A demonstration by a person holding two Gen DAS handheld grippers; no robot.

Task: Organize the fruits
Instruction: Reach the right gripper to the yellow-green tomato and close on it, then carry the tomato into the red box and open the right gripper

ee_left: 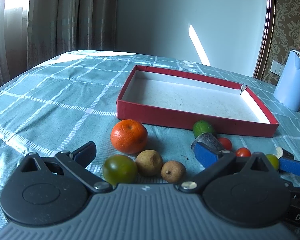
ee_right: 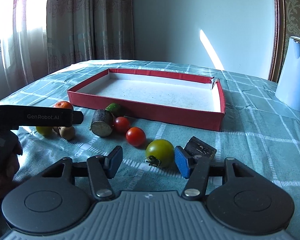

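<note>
With both our left gripper point(ee_left: 145, 156) and right gripper point(ee_right: 149, 163) spread wide and empty, our right one straddles the green tomato point(ee_right: 160, 153) on the surface near the red box point(ee_right: 146, 111), and we judge that a hasty squeeze could roll it away.

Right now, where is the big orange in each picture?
Left wrist view: the orange sits left of centre on the cloth, just in front of the red box's near left corner.
Right wrist view: only the orange's top shows at far left, peeking over the left gripper.
Shared landmark: the red box, with the orange off its left corner in both.
</note>
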